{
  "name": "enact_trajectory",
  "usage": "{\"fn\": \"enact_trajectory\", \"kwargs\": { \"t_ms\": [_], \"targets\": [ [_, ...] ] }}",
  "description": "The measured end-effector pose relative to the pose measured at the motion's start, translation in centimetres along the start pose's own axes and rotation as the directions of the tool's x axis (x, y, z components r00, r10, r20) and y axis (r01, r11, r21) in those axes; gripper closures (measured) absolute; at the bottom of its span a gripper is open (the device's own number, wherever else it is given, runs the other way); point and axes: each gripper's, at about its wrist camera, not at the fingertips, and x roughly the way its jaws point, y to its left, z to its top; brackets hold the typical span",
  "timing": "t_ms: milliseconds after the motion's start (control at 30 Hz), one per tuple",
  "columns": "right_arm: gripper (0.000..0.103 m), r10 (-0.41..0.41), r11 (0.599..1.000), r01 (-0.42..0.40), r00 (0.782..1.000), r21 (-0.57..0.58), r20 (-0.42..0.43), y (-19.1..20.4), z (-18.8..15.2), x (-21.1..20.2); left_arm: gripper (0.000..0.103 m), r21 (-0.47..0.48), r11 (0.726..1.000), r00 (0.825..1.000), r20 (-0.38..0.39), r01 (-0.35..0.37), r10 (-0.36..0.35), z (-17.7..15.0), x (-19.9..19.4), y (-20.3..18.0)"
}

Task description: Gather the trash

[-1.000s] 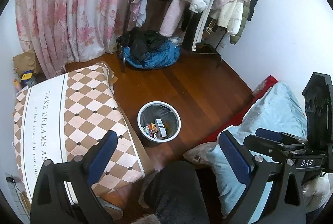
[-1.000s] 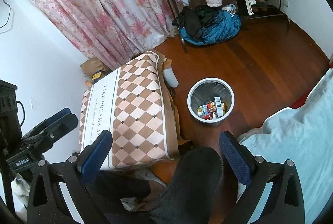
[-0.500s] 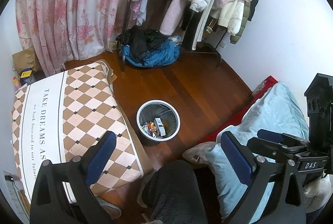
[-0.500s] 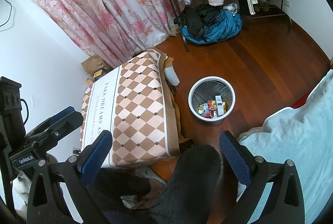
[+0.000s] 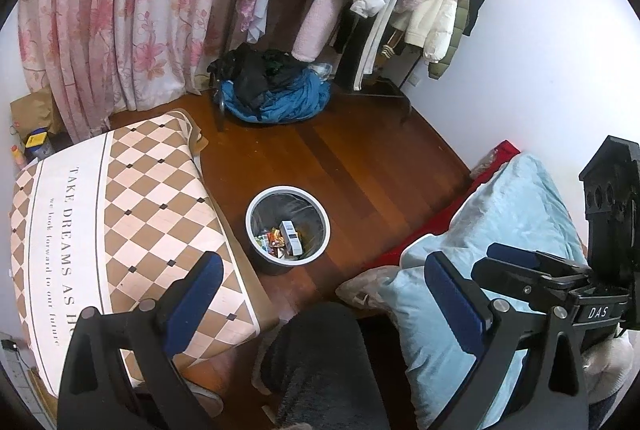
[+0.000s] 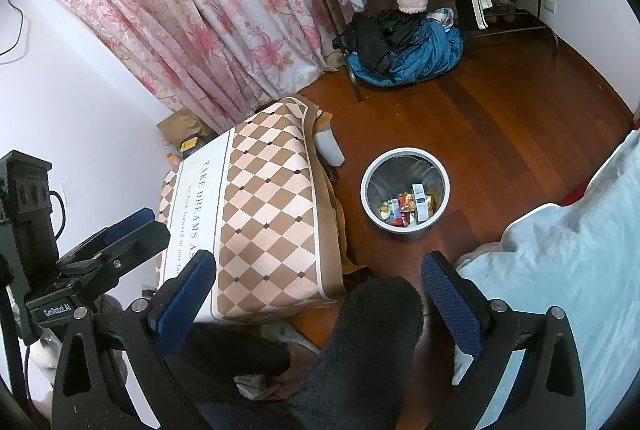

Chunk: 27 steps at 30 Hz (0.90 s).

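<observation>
A round grey trash bin (image 5: 280,265) stands on the wooden floor between the checkered table and the bed. Trash (image 5: 290,238) lies in its bottom: a white box and several colourful wrappers. In the right wrist view the same bin (image 6: 404,233) and its trash (image 6: 418,202) show from the other side. My left gripper (image 5: 324,294) hangs high above the floor, open, with nothing between its blue pads. My right gripper (image 6: 318,294) is likewise open and empty. Each gripper shows at the edge of the other's view.
A low table under a checkered cloth (image 5: 120,210) stands left of the bin. A light blue duvet (image 5: 500,230) lies on the right. A person's leg in dark fleece (image 5: 320,362) fills the bottom centre. A pile of blue and black clothes (image 5: 276,98) sits under a loaded clothes rack.
Both views drift only slightly; in the left wrist view the bin slides a little to the left. Both grippers stay open and empty.
</observation>
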Motion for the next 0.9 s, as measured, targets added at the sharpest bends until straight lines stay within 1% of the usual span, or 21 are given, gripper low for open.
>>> {"fn": "enact_trajectory", "kwargs": {
  "t_ms": [500,900],
  "targets": [
    [0.0,0.006,1.0,-0.006,1.0,0.002,-0.005,0.0,-0.07,-0.27,0.0,-0.002,1.0,1.0,0.0,0.007,-0.007,0.13,-0.08,-0.28],
    [0.0,0.008,1.0,-0.008,1.0,0.003,-0.008,0.72,-0.15,-0.74,0.0,-0.005,1.0,1.0,0.0,0.01,-0.01,0.13,-0.13,-0.2]
  ]
}}
